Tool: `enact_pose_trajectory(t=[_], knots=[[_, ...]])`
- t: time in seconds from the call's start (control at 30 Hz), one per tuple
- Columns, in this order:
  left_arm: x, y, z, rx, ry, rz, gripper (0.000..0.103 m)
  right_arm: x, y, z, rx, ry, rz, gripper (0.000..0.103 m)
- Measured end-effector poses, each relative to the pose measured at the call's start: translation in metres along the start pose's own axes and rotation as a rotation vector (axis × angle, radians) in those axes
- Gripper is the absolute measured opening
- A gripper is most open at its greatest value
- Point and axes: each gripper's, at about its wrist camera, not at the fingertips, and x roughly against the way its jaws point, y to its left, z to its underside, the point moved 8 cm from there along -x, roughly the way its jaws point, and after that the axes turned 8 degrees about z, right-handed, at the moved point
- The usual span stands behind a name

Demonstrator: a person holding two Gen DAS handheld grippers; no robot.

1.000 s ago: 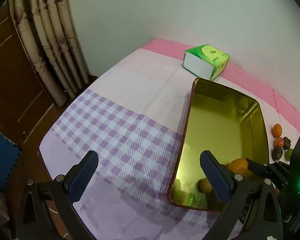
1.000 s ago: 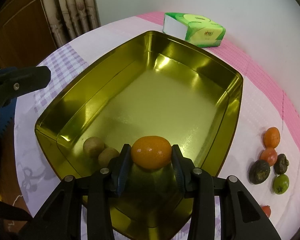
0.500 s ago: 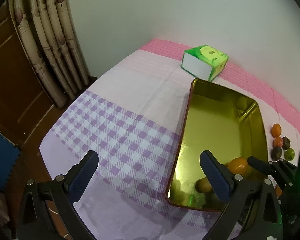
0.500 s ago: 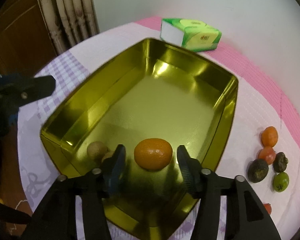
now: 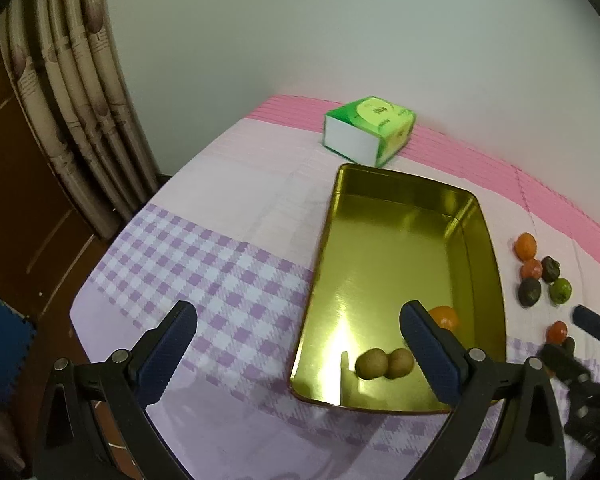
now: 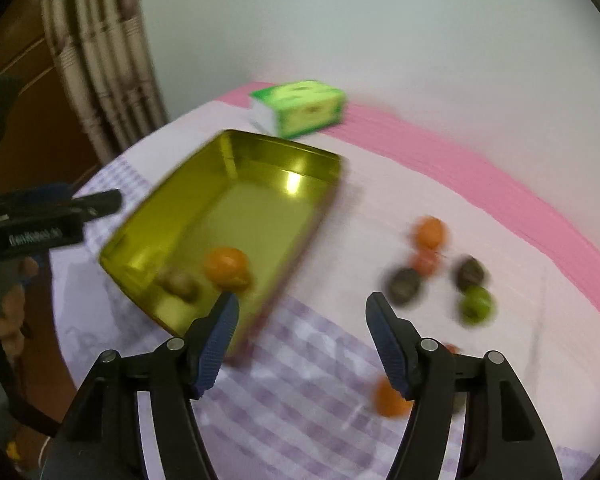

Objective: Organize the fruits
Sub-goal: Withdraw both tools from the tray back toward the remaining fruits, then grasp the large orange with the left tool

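Ribbed blue fingers (image 6: 302, 314) parted, opening, empty; round orange (image 6: 225, 264) in glossy gold tray (image 6: 260, 152).

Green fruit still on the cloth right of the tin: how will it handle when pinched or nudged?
The green fruit looks round and smooth, so it will probably roll if nudged and could squirt from a loose pinch. It is small, so likely light. A dark fruit lies close beside it, so wide jaws may bump that one too.

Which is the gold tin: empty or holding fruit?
Holding fruit: the gold tin contains an orange fruit and two brown fruits.
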Motion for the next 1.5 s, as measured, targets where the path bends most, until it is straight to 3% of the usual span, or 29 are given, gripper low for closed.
enact_pose_trajectory(t=[0.17, 0.4, 1.0, 1.5], knots=[[-0.001, -0.015, 0.006, -0.031, 0.015, 0.013, 0.101, 0.003, -0.063, 0.041, -0.095, 0.059, 0.083, 0.067], [0.001, -0.051, 0.018, -0.121, 0.026, 0.046, 0.101, -0.009, -0.11, 0.092, -0.204, 0.132, 0.114, 0.067], [-0.005, -0.195, 0.069, -0.33, 0.117, 0.243, 0.101, -0.034, -0.135, 0.127, -0.232, 0.202, 0.125, 0.067], [-0.031, -0.25, 0.096, -0.397, 0.197, 0.32, 0.101, -0.036, -0.165, 0.138, -0.258, 0.202, 0.163, 0.068]])
